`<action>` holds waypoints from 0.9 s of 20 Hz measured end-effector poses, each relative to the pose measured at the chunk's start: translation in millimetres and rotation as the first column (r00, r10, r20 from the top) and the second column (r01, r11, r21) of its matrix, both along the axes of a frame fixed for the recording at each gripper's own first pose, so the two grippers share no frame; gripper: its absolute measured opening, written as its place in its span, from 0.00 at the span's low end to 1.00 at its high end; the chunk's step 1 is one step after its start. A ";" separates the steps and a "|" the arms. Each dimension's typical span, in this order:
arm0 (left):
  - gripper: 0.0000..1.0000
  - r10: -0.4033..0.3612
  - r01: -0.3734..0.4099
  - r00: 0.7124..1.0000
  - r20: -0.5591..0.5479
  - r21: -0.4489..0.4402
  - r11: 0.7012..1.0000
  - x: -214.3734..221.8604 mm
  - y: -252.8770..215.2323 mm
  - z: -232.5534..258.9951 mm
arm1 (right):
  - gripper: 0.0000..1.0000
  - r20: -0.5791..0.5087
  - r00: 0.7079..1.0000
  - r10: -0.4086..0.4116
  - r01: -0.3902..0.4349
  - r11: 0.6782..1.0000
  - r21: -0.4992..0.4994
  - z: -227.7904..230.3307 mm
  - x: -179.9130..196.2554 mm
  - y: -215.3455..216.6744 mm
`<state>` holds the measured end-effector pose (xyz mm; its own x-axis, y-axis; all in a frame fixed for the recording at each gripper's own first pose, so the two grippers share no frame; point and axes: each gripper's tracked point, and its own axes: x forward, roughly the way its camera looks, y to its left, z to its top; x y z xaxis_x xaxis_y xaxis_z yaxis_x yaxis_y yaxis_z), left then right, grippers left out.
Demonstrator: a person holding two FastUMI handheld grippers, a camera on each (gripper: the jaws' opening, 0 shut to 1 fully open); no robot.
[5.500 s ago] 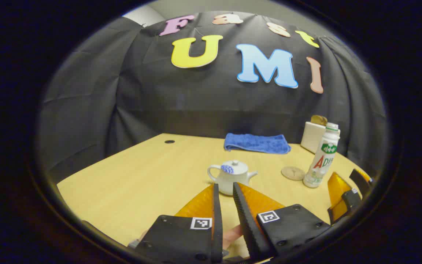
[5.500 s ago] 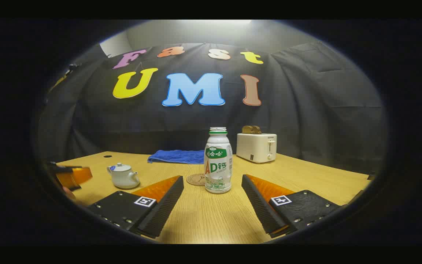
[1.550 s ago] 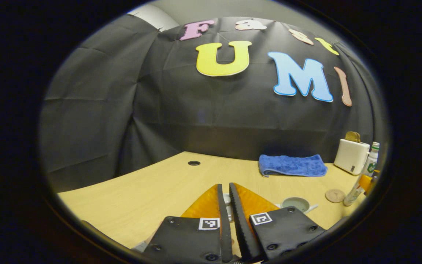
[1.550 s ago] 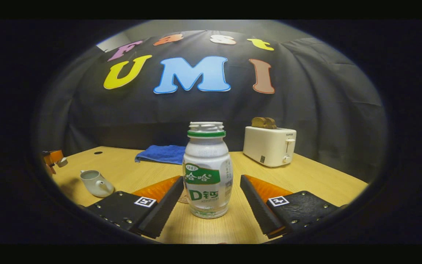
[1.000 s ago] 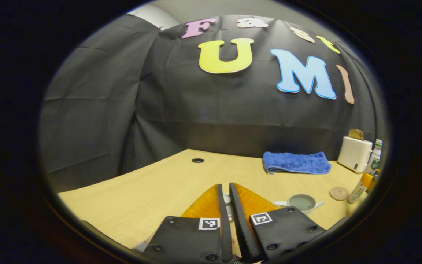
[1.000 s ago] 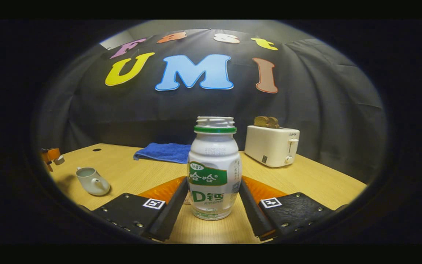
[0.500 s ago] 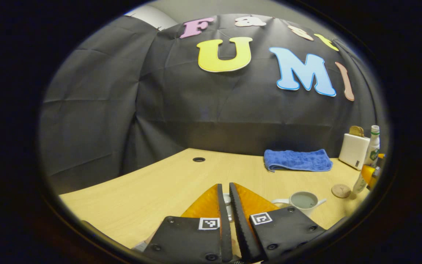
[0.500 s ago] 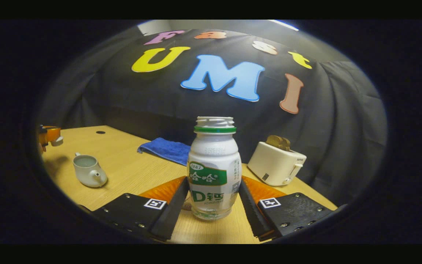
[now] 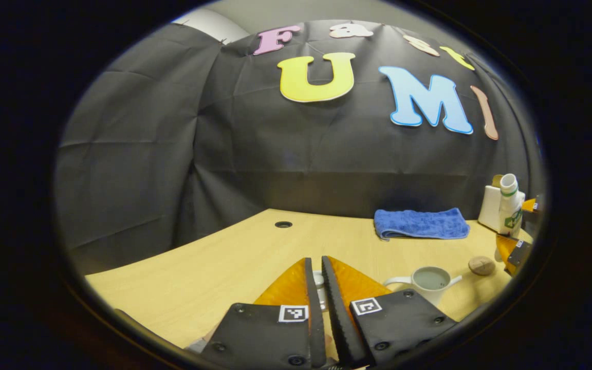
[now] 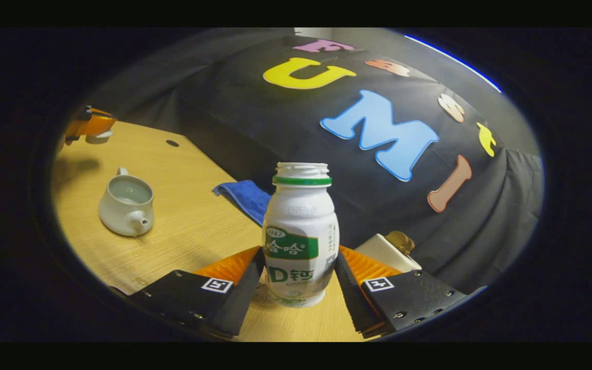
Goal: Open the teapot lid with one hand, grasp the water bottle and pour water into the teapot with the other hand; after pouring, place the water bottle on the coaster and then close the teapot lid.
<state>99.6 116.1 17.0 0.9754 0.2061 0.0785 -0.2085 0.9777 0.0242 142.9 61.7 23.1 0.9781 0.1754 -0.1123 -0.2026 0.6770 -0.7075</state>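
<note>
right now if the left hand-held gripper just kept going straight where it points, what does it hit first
Probably bare table, then the black cloth wall. The left hand-held gripper, shut on the teapot lid, points left of the teapot and towel. Depth is unclear.

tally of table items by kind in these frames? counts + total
teapot: 1
teapot lid, held off the pot: 1
water bottle: 1
coaster: 1
blue towel: 1
toaster: 1
Total: 6
</note>
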 end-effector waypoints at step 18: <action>0.17 0.047 -0.046 0.999 0.026 -0.039 0.998 -4.1 6.7 6.0 | 0.78 0.100 0.983 0.154 -0.082 0.856 -0.511 -14.8 -12.2 51.7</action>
<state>95.4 122.8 22.9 0.9623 0.2546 0.0961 -0.2539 0.9670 -0.0197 130.7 113.4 8.3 0.9656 0.2450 -0.0877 -0.1386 0.1991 -0.9701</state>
